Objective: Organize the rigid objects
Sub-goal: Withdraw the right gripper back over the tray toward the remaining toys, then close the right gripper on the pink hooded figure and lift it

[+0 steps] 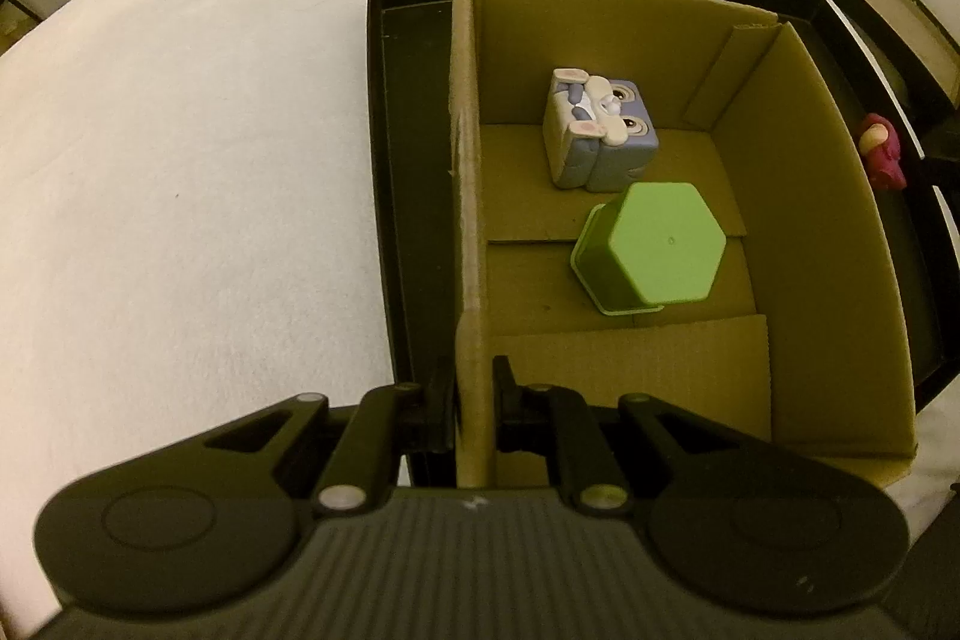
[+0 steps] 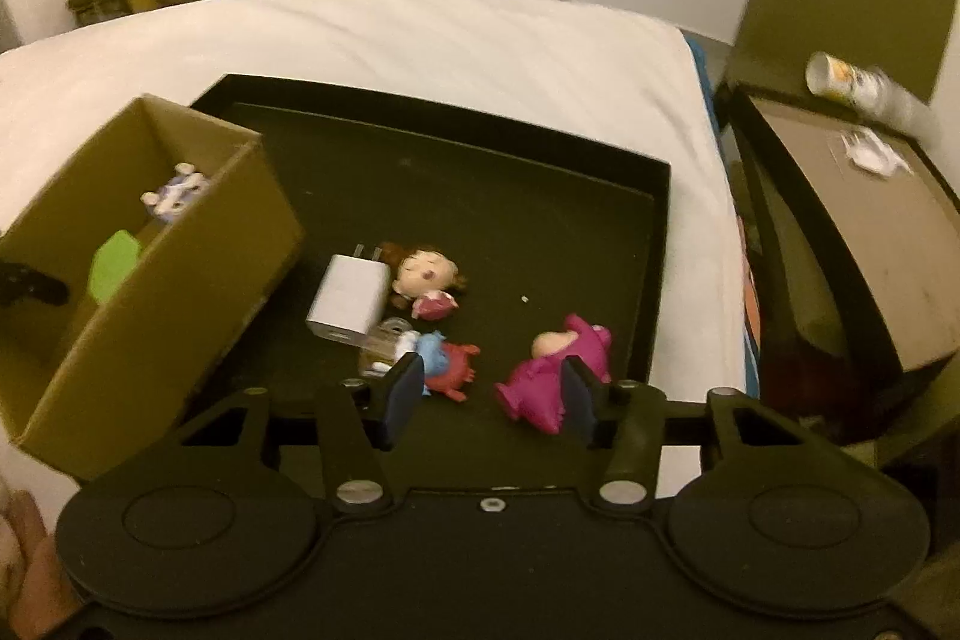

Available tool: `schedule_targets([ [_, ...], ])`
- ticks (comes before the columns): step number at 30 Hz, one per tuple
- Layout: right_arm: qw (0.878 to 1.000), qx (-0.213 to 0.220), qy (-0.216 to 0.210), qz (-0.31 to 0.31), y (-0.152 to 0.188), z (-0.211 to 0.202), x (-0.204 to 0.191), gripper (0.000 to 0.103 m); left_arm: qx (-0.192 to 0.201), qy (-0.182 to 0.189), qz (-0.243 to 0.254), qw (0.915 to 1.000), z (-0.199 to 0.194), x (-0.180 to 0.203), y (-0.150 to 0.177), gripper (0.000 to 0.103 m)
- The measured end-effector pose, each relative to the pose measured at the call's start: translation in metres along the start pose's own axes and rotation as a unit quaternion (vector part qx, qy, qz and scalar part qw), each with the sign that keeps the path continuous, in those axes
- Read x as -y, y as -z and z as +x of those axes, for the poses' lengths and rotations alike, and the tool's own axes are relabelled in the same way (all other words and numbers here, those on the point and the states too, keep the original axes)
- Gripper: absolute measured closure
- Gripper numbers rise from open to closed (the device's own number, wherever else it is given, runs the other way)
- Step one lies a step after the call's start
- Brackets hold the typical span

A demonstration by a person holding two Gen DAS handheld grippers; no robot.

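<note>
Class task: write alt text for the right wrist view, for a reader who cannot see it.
The right tool hangs open over a pink figurine on a black tray. A white charger and other toy figures lie nearby, beside a cardboard box.

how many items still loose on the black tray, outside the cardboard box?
5: white charger, doll-head figurine beside it, clear piece, red-and-blue figure in front of the charger, magenta figure between the right gripper's fingers. The box may hide more.
</note>
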State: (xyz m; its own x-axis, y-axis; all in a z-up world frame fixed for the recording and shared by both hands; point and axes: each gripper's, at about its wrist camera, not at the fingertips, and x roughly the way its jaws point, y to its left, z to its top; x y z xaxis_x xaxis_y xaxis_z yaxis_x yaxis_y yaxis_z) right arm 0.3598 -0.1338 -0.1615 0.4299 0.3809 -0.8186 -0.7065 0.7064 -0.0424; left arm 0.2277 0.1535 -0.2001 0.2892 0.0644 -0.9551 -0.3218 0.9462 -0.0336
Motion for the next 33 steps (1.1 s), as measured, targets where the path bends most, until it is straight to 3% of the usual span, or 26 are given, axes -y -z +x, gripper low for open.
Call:
schedule_targets([
  [15,0.987,-0.025,0.018,0.156,0.01,0.039,0.021,0.058,-0.001,0.006,-0.008,0.9999,0.0,-0.006,0.0,0.093],
  [31,0.978,-0.053,0.076,0.187,0.002,0.071,0.029,0.057,-0.002,0.01,-0.007,0.9999,0.001,-0.009,0.0,0.093],
  [33,0.979,-0.059,0.078,0.182,0.002,0.075,0.03,0.063,-0.001,0.011,-0.007,0.9999,0.001,-0.01,0.001,0.093],
])
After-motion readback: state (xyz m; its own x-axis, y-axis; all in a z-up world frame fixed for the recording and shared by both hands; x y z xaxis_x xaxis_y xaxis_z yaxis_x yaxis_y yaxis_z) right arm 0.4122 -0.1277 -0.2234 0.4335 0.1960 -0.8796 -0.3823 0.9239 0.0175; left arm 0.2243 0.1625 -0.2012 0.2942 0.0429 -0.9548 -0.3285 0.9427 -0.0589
